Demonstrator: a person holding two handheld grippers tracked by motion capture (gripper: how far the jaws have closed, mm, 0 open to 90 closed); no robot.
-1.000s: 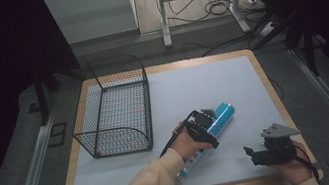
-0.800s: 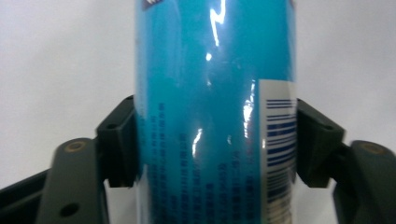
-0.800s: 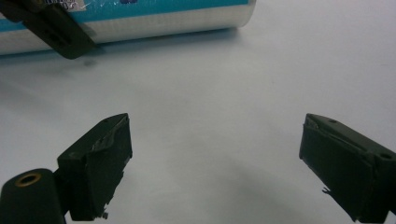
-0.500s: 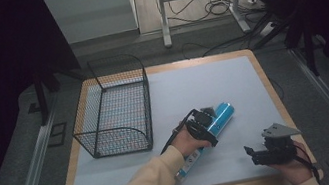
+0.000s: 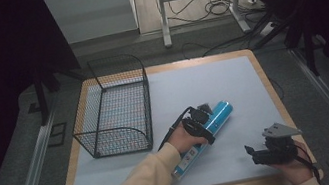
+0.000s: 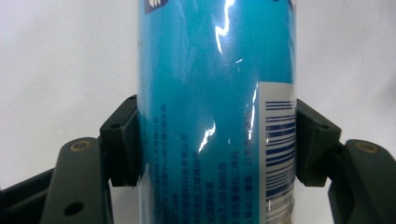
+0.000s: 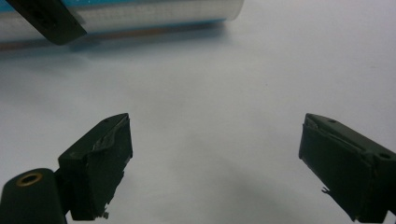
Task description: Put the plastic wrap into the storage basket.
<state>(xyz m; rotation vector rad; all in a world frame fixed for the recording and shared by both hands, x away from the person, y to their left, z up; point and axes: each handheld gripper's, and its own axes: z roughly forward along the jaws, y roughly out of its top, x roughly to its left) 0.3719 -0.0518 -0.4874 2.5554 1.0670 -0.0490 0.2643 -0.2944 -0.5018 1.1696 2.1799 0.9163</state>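
Note:
A blue can with a barcode label [image 5: 220, 112] lies on its side on the white mat, slanting from lower left to upper right. My left gripper [image 5: 201, 123] is shut across its middle. In the left gripper view both black jaws press the sides of the can [image 6: 215, 93], with the gripper [image 6: 217, 140] straddling it. My right gripper [image 5: 251, 154] rests near the mat's front right corner, open with nothing in it. In the right gripper view the gripper [image 7: 215, 158] has its jaws wide apart over bare mat. The can's silver end [image 7: 140, 16] lies farther off at the top.
A black wire basket [image 5: 115, 140] stands on the left part of the mat, left of the can. The white mat [image 5: 211, 79] covers a wooden table top [image 5: 273, 89]. Desk legs and cables sit on the floor beyond the table.

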